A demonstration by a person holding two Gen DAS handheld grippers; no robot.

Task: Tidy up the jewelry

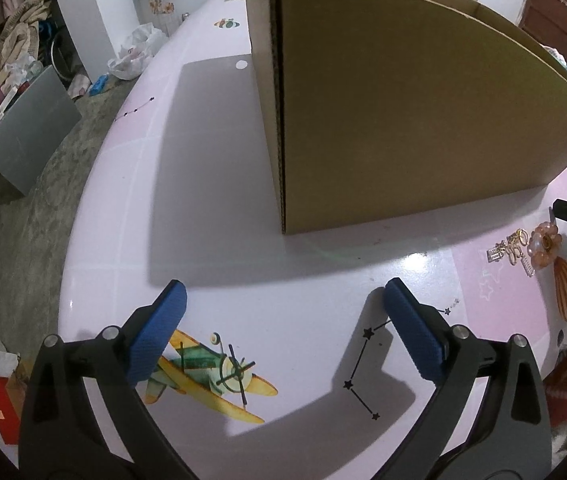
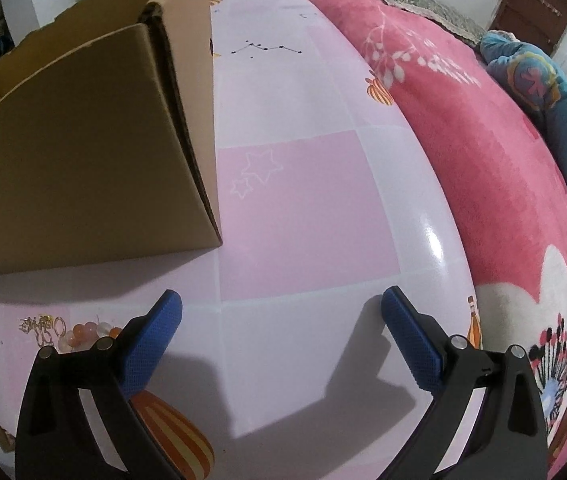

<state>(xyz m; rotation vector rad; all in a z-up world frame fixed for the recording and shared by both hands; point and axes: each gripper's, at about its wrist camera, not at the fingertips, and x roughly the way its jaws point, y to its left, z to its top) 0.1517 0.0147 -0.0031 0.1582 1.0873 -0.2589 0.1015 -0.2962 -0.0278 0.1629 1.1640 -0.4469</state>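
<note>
Glossy pale pink-and-white tiled surface [image 1: 211,208] with printed stars and a cartoon plane spans both views. Only the right wrist view shows the thick pink floral blanket [image 2: 483,152] running along the surface edge, right of the right tongs [image 2: 282,304]. Only the left wrist view shows the grey concrete floor [image 1: 23,220] and piled clutter, left of the left tongs [image 1: 284,294].

Large brown corrugated cardboard box [image 1: 403,112] stands on the surface ahead of both tongs: ahead-right of the left pair, ahead-left of the right pair.

Left tongs: blue pads wide apart, nothing between them, above bare surface. Right tongs: likewise wide apart and empty.

Small heap of gold-coloured rings and chains [image 1: 513,250] lies touching a peach-and-white beaded bracelet [image 1: 545,244], far right of the left tongs, just left of the right tongs. Bead detail is clearer in the left wrist view; the right wrist view has the bracelet partly hidden behind the tong's left arm.
</note>
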